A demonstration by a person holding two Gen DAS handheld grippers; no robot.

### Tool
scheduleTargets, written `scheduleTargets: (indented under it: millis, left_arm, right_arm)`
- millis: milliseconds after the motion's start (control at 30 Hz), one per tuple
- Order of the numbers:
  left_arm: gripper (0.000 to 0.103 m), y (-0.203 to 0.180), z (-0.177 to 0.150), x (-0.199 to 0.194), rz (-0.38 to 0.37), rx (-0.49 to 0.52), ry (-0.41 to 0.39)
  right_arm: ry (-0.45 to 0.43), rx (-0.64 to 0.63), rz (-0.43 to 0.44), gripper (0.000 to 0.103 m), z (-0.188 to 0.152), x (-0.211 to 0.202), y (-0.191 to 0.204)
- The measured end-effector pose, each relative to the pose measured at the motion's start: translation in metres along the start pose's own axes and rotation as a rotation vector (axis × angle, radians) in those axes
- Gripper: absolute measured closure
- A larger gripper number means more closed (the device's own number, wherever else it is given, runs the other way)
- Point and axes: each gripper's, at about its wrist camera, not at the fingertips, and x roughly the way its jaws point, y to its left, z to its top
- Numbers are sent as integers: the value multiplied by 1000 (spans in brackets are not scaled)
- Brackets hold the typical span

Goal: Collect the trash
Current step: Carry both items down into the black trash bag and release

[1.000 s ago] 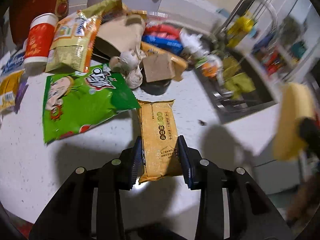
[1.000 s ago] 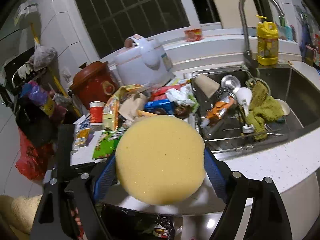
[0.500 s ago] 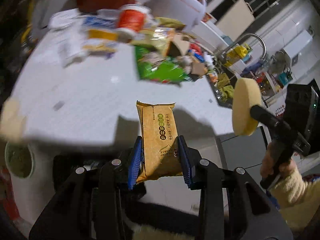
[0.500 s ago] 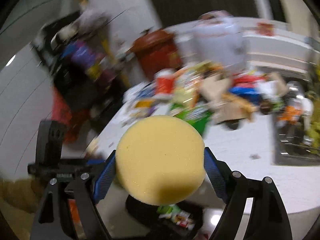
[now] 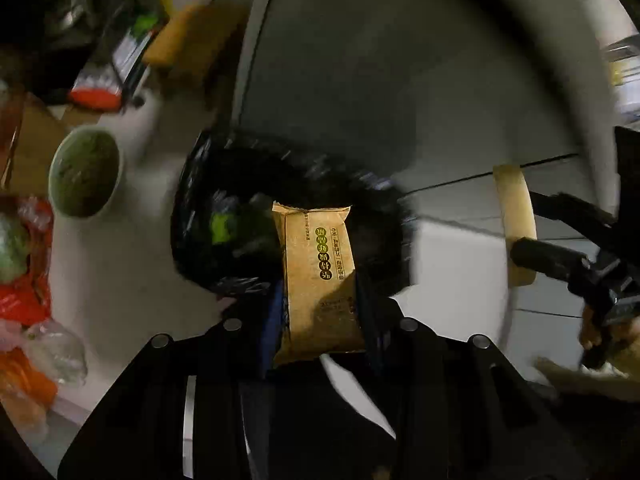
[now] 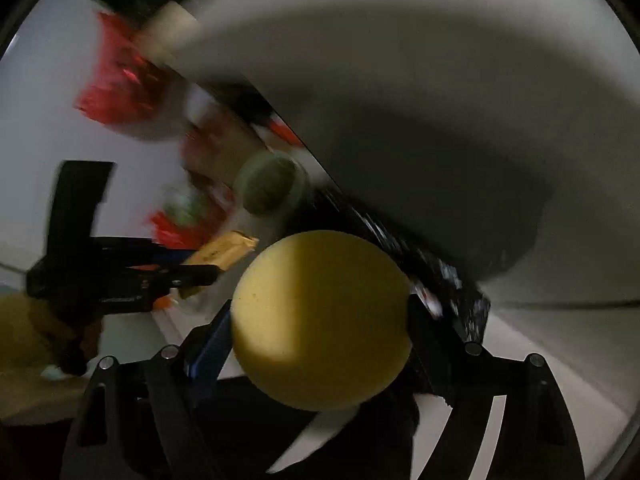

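Observation:
My left gripper (image 5: 320,300) is shut on a tan snack wrapper (image 5: 318,276) and holds it over the open mouth of a black trash bag (image 5: 240,184) on the floor. The wrapper also shows in the right wrist view (image 6: 224,252), pinched in the left gripper (image 6: 200,276). My right gripper (image 6: 320,320) is shut on a round yellow sponge (image 6: 320,320). In the left wrist view the sponge (image 5: 516,224) is edge-on at the right, held level with the bag. The bag's rim (image 6: 440,280) runs behind the sponge.
A bowl with green contents (image 5: 84,172) stands on the floor left of the bag. Red and clear plastic bags (image 5: 24,292) lie at the far left. Grey cabinet fronts (image 5: 400,60) rise behind the bag. Both views are motion-blurred.
Both grippers have swung down from the countertop to the floor. The left gripper carried the tan wrapper off the counter to above the black bag. The right gripper still holds the sponge.

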Motion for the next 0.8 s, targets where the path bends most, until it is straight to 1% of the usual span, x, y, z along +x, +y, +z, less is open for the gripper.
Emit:
scheduleTargets:
  millis: [33, 67, 100, 133, 167, 200, 233, 300, 367, 400, 500, 567, 633, 733, 800]
  left_arm:
    - [68, 6, 1, 18, 0, -3, 26]
    - [68, 11, 3, 39, 21, -5, 51]
    - [68, 15, 6, 59, 48, 0, 74]
    - [65, 20, 9, 79, 69, -2, 105]
    - [53, 25, 11, 94, 89, -7, 134]
    - [35, 30, 14, 110, 126, -12, 166]
    - [30, 36, 16, 123, 161, -20, 185]
    - [28, 45, 19, 139, 179, -32, 215]
    - [28, 54, 21, 148, 205, -49, 240]
    - [28, 57, 20, 149, 198, -53, 240]
    - [28, 61, 17, 148, 193, -46, 253]
    - [28, 63, 12, 144, 189, -43, 271]
    - [28, 62, 9, 129, 170, -43, 256]
    - [28, 57, 0, 94, 143, -51, 213]
    - [27, 51, -3, 66, 112, -60, 177]
  right_arm:
    - [34, 1, -39, 22, -2, 24, -4]
    - [82, 10, -76, 22, -5, 53, -11]
    - [110, 18, -99, 21, -7, 71, -15]
    - [143, 27, -132, 19, -9, 92, -20]
    - [143, 27, -132, 17, -9, 92, -20]
    - [194, 39, -173, 15, -12, 118, -27]
    - [230, 47, -202, 14, -12, 133, -34]
    - [291, 68, -238, 11, -17, 160, -43]
    - [295, 94, -246, 9, -20, 166, -51]
    - [287, 106, -243, 6, -19, 167, -51]
    - [267, 140, -237, 6, -20, 162, -54]
    - [267, 139, -239, 6, -21, 153, -54]
    - [242, 119, -229, 7, -19, 135, -47]
    - [159, 51, -157, 7, -14, 81, -22]
    - [67, 1, -97, 7, -3, 32, 0]
